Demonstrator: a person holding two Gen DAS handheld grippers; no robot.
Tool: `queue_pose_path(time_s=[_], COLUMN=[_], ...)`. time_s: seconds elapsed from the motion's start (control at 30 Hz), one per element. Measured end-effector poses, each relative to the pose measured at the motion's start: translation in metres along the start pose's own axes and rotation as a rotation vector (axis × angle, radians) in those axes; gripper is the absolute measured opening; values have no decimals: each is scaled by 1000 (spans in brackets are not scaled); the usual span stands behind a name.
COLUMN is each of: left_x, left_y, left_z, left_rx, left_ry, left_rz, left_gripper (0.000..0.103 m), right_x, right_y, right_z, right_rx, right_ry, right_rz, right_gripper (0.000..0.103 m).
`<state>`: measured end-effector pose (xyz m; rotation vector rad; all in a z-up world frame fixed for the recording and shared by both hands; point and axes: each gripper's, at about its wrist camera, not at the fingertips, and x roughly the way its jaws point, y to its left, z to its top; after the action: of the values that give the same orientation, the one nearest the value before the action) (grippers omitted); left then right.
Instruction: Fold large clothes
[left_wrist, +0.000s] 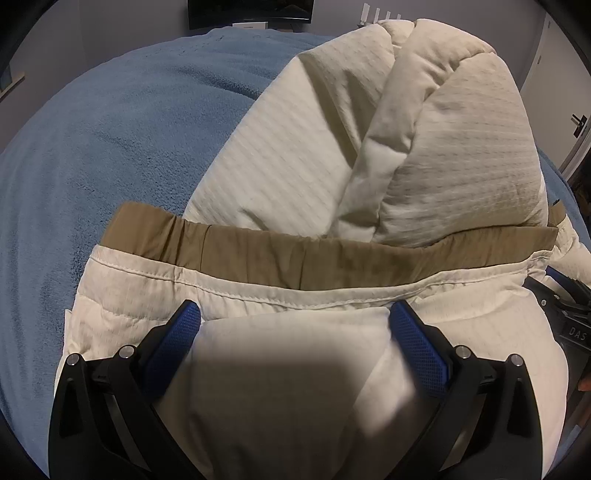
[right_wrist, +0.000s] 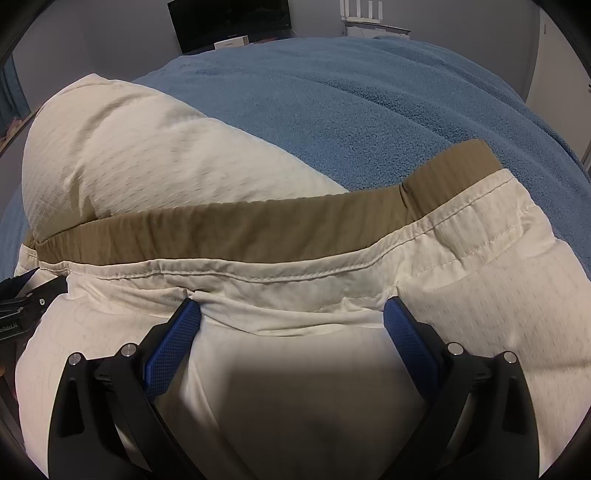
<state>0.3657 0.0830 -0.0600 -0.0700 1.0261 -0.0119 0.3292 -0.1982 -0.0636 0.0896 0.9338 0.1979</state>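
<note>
While "DAS" shows nearby, each claw (left_wrist: 294, 314) (right_wrist: 291, 309) spreads wide around the cream jacket (left_wrist: 266, 369) (right_wrist: 295, 369)

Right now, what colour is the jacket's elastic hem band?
Tan hem band, on a cream jacket; clearest in the right wrist view.

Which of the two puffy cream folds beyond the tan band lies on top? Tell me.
The right fold in the left wrist view. Its rolled edge overlaps the flatter left fold, which runs underneath it beyond the tan band.

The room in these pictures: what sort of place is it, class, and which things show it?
Probably a bedroom: a blue blanket spread over what seems a bed, a cream padded jacket lying on it, and a dark screen by the far wall.
</note>
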Motion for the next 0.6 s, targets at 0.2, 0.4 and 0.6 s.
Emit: queue_pose_path(time_s=[0.2, 0.4, 0.6], left_x=[-4, -6, -2], left_y=[-3, -2, -2], left_z=[-3, -16, -22], left_rx=[1, -1, -2], left_ry=[-6, -14, -22], left_rz=[3, 5, 8], left_gripper=[98, 98, 98], right_x=[0, 1, 1], right_y=[1, 1, 0], right_z=[0, -1, -2], right_rx=[0, 1, 2], right_ry=[-4, -7, -12], right_rz=[1, 1, 1], right_gripper=[94, 94, 94])
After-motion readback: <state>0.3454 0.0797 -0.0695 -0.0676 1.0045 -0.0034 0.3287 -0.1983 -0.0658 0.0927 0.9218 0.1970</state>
